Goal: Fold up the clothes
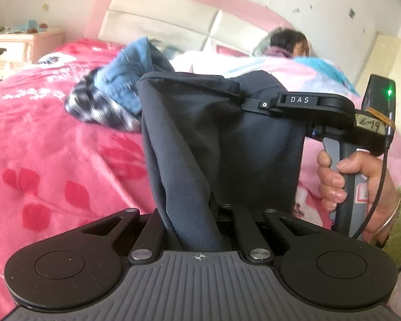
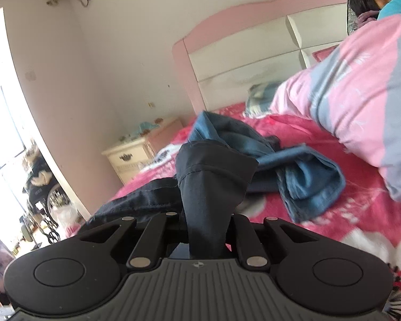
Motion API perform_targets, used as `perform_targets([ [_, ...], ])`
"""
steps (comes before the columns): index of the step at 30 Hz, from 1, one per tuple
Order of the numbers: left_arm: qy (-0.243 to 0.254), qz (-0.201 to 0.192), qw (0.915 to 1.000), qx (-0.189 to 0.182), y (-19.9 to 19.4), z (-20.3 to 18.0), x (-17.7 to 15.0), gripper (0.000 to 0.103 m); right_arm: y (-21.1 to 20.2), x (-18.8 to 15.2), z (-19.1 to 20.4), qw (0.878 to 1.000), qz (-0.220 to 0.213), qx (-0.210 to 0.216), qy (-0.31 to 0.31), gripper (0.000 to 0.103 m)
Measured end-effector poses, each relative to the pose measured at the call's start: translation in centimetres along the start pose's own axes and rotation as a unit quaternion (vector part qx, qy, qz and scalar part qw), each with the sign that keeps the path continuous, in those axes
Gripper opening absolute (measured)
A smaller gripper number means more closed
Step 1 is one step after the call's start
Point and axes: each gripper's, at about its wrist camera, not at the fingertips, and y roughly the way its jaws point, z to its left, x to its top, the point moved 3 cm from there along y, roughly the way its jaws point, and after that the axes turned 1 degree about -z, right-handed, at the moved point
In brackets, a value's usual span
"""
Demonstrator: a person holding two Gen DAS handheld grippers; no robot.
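While both tools clamp it, the dark garment hangs lifted above the bed.
Left tool grips cloth at lower centre; right tool pinches its upper right edge.

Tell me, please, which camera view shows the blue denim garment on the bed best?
The right wrist view: the blue denim garment lies crumpled on the pink blanket, most of it visible beyond the held dark garment. The left wrist view shows only a blurred part, cut off by that dark garment.

Garment: you hold smooth, matt dark cloth.
Claw: matt black plastic, bright metal rivets.
Blanket: your bed's fuzzy pink plush.
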Motion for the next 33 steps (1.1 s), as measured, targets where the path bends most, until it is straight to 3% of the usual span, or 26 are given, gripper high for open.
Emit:
perform_targets([
  [5,-0.012,0.007,0.9996,0.026,-1.5,-0.5,2.5,0.004,0.0,2.0,1.5,0.999,-0.006,0.050,0.005,0.011],
  [13,-0.037,-0.049,0.9970,0.048,-3.6,-1.6,6.0,0.004,-0.1,6.8,2.3,0.990,-0.036,0.129,-0.047,0.011],
  [20,-0.052,-0.057,0.9953,0.058,-5.5,-4.4,10.8,0.004,-2.0,13.8,3.3,0.983,-0.044,0.171,-0.052,0.011],
  [28,-0.040,-0.078,0.9907,0.105,-11.3,-12.0,19.5,0.004,-6.9,24.5,5.9,0.972,-0.045,0.222,-0.059,0.011],
  [33,-0.055,-0.114,0.9795,0.156,-15.6,-17.6,21.7,0.004,-10.0,29.2,8.6,0.953,-0.042,0.287,-0.083,0.011],
])
